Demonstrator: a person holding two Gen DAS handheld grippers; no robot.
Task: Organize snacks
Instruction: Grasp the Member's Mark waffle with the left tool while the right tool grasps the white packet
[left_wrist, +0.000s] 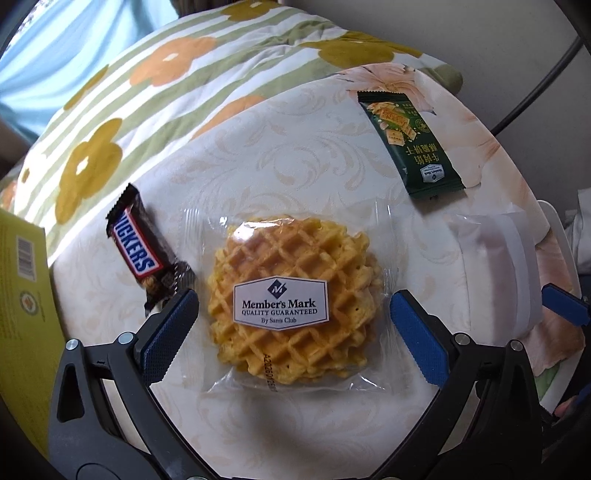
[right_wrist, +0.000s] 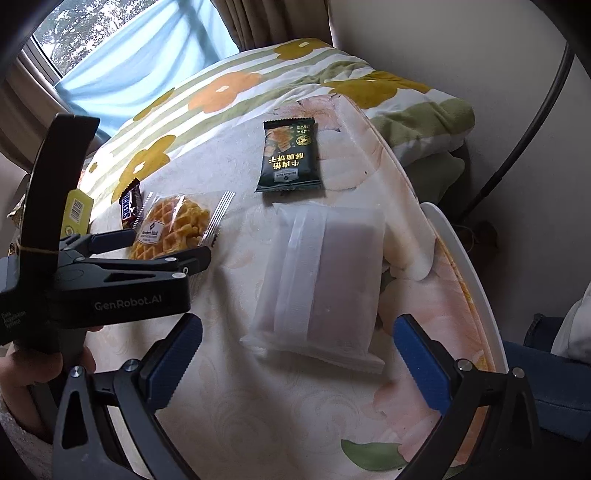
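The left hand-held gripper (left_wrist: 293, 314) hangs wide over the clear-wrapped golden waffle (left_wrist: 291, 306), straddling it to grasp; brown Snickers bar (left_wrist: 142, 247) at ten o'clock

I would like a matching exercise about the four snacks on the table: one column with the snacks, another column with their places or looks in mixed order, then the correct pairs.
Column A
1. Snickers bar
2. waffle pack
3. green cracker pack
4. white frosted pack

Column B
a. between the open fingers of the left gripper
b. farthest away, printed with Chinese characters
c. in front of the open right gripper
d. left of the waffle, brown wrapper

Pairs: 1-d, 2-a, 3-b, 4-c
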